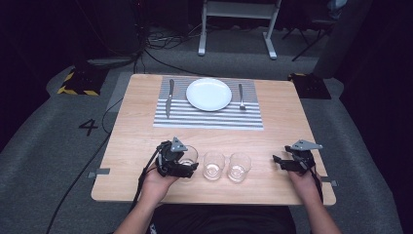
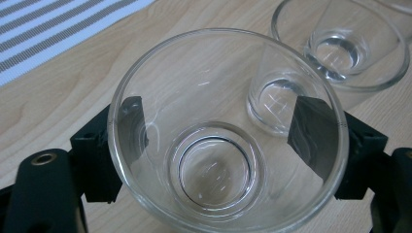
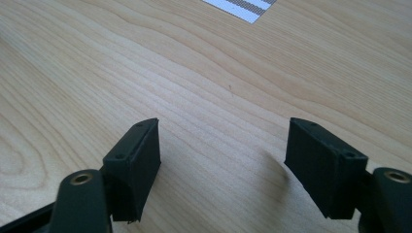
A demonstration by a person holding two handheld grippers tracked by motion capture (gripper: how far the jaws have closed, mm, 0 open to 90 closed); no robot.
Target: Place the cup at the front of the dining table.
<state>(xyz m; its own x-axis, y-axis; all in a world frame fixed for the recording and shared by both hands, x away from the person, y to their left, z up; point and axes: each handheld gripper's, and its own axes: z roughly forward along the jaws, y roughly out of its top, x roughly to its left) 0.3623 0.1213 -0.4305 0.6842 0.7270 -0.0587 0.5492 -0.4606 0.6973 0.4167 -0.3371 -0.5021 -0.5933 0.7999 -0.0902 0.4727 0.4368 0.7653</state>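
Glass (image 2: 214,145) sits between the left gripper (image 2: 223,128)'s jaws, which look pressed to its wall (contact not certain). Squeeze gently, lift straight, clearing the glass beyond (image 2: 279,99). Right gripper (image 3: 223,162) gapes empty.

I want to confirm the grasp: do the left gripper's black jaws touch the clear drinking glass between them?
Touching. In the left gripper view, both jaws of the left gripper press against the outer wall of the clear drinking glass.

Looks like a lab or test studio. Dark curtained surroundings, grey carpet (image 1: 44,161), hazard-taped blocks (image 1: 80,80), loose cables (image 1: 160,41).
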